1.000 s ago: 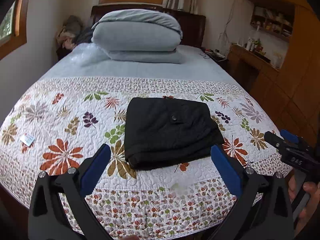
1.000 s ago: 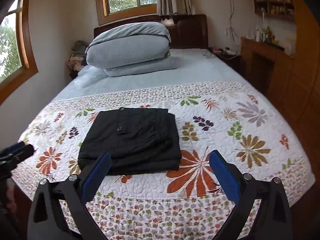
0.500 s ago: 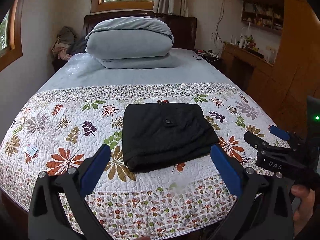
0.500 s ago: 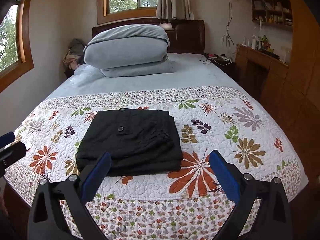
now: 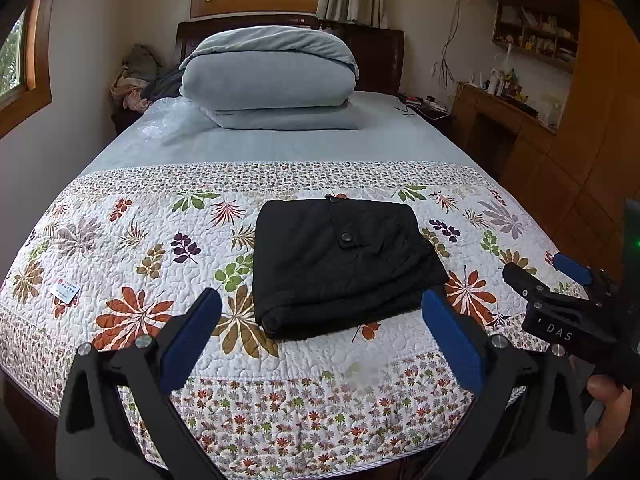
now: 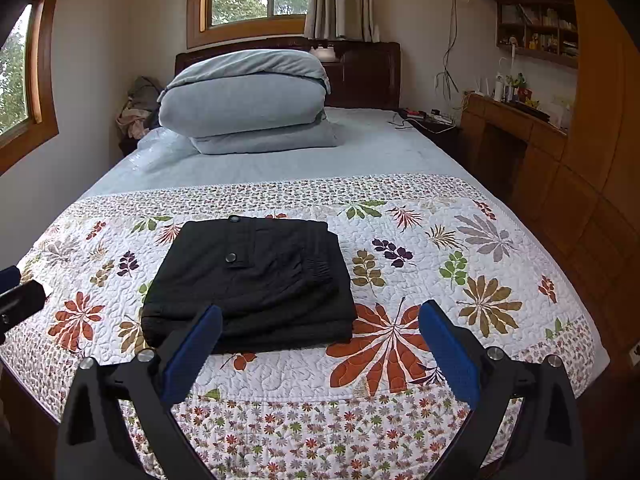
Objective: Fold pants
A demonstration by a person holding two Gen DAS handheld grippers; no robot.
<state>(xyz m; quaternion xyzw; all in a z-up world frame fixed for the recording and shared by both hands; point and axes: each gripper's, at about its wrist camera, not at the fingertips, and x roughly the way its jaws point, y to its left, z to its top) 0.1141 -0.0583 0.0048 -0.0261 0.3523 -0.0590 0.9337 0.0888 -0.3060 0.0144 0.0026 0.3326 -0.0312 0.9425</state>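
black pants (image 5: 340, 264) lie folded square on a floral quilt (image 5: 120, 248). left gripper (image 5: 320, 336) and right gripper (image 6: 318, 344), both spread, empty (likely finished); lift away without snagging.

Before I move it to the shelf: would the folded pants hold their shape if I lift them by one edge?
Probably not. The pants are soft cloth in loose stacked layers, so one edge would likely lift alone and the fold sag open. They look light, and the quilt is textured, so pushing may bunch them rather than slide them.
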